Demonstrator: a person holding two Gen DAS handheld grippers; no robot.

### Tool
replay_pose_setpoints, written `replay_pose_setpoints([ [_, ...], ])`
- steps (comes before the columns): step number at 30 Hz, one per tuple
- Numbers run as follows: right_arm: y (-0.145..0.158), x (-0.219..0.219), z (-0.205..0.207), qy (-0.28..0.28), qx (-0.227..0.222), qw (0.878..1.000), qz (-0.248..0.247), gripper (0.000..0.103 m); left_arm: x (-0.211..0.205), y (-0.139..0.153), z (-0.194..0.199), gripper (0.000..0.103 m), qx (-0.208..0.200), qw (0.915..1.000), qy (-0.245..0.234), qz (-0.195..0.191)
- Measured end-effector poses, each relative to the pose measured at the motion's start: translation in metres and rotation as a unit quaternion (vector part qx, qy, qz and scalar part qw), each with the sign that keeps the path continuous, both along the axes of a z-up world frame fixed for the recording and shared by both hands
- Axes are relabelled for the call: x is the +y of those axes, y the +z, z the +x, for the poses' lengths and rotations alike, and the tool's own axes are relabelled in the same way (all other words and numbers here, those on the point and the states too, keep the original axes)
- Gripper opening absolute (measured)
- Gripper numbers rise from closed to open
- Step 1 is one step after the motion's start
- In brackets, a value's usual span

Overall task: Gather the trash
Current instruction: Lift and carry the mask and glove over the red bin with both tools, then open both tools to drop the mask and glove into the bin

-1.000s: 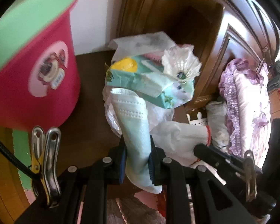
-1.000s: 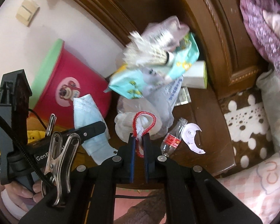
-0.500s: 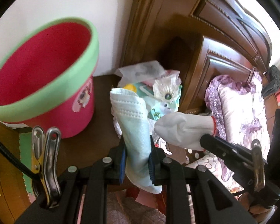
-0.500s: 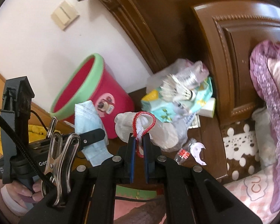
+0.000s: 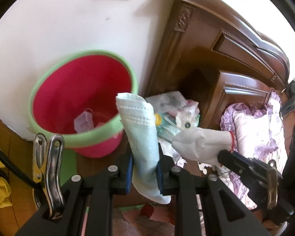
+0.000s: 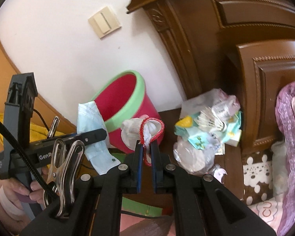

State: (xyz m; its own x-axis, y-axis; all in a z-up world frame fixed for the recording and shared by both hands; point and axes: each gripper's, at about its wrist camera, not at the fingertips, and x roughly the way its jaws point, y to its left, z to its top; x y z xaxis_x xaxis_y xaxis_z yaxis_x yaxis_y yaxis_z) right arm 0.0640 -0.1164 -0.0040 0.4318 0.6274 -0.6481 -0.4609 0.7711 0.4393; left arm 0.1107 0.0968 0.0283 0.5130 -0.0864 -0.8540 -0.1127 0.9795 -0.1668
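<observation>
Holding, left: left gripper (image 5: 144,172), jaws narrowed on a pale blue pleated face mask (image 5: 141,129) that stands up between the blue pads and hangs below them.
Holding, right: right gripper (image 6: 146,153), jaws almost together, pinching the red knitted cuff of a white cotton glove (image 6: 134,132); the glove's body bulges above the fingertips.
Bin: pink plastic bucket with a green rim (image 5: 84,106), on the dark wooden nightstand (image 6: 167,184) by the white wall, crumpled scraps at its bottom.
Mask position: near the bin's rim on its right side, above the nightstand.
Remaining trash: heap of clear bags, a teal wrapper and a white shuttlecock (image 6: 210,123), right of the bin, against the carved headboard (image 6: 255,39).
Bed: purple ruffled pillow (image 5: 253,123) at right.
</observation>
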Motion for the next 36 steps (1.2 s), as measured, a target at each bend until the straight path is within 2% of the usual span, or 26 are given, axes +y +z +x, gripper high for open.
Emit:
replay_pose_setpoints([
  [10, 0.024, 0.033, -0.001, -0.015, -0.024, 1.000, -0.002, 0.009, 0.052, 0.013, 0.030, 0.020, 0.003, 1.0000, -0.002, -0.001],
  [15, 0.033, 0.051, 0.003, -0.041, -0.032, 0.999, 0.002, 0.009, 0.074, 0.013, 0.053, 0.020, 0.015, 0.9995, -0.016, 0.021],
  [21, 0.042, 0.073, 0.010, -0.069, -0.048, 0.996, 0.009, 0.009, 0.099, 0.005, 0.076, 0.020, 0.035, 0.9980, -0.028, 0.045],
  [27, 0.049, 0.094, 0.019, -0.081, -0.059, 0.995, 0.007, 0.009, 0.117, -0.005, 0.091, 0.020, 0.043, 0.9970, -0.038, 0.052],
  [36, 0.040, 0.131, 0.031, -0.082, -0.052, 0.995, -0.004, 0.009, 0.128, -0.032, 0.105, 0.020, 0.063, 0.9941, -0.055, 0.070],
])
